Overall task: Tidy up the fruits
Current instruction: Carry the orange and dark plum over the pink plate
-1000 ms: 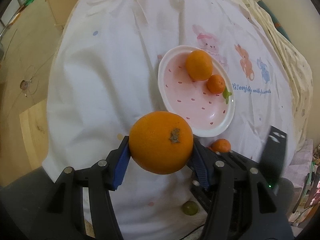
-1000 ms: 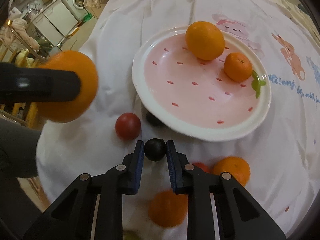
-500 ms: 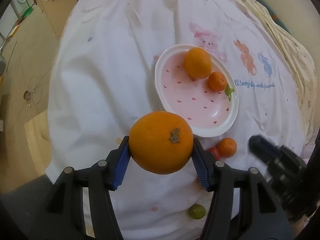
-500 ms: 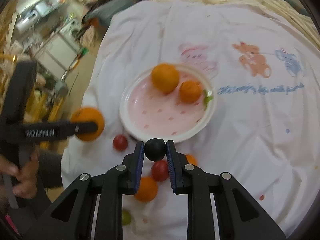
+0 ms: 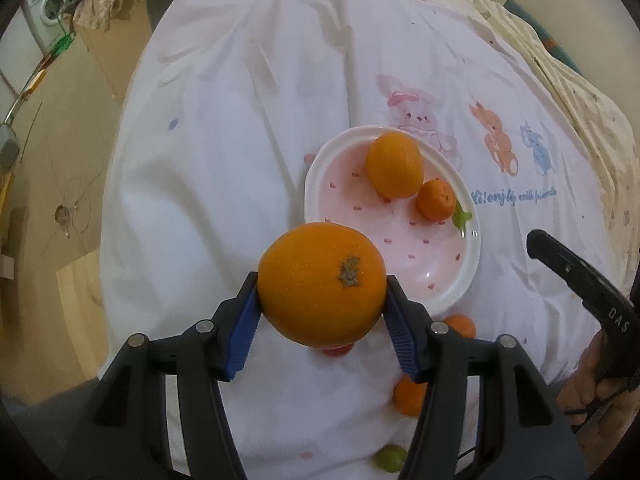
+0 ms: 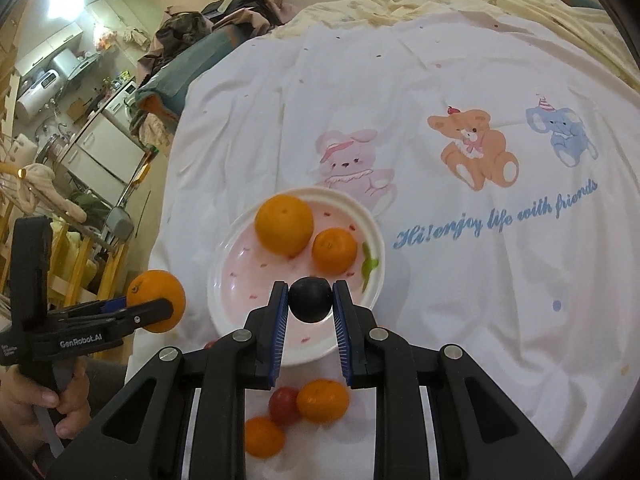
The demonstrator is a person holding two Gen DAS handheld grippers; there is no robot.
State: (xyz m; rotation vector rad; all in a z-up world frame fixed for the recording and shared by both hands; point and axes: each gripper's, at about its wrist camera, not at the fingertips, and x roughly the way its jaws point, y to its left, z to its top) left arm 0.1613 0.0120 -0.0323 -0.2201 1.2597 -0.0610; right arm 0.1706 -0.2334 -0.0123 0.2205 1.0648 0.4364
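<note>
Left gripper (image 5: 322, 308): clamped on a big orange (image 5: 322, 284), at the plate's (image 5: 452, 292) 8 o'clock.
Right gripper (image 6: 310, 308): clamped on a dark round fruit (image 6: 310, 299), over the plate's near rim.
Red fruit (image 5: 336, 350): mostly hidden under the orange.
Green fruit (image 5: 389, 457): partly cut off by a finger.

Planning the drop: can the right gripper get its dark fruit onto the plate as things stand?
Probably yes. The right gripper, shut on the dark fruit, hangs above the plate's bare near half; both oranges sit at the far side.
</note>
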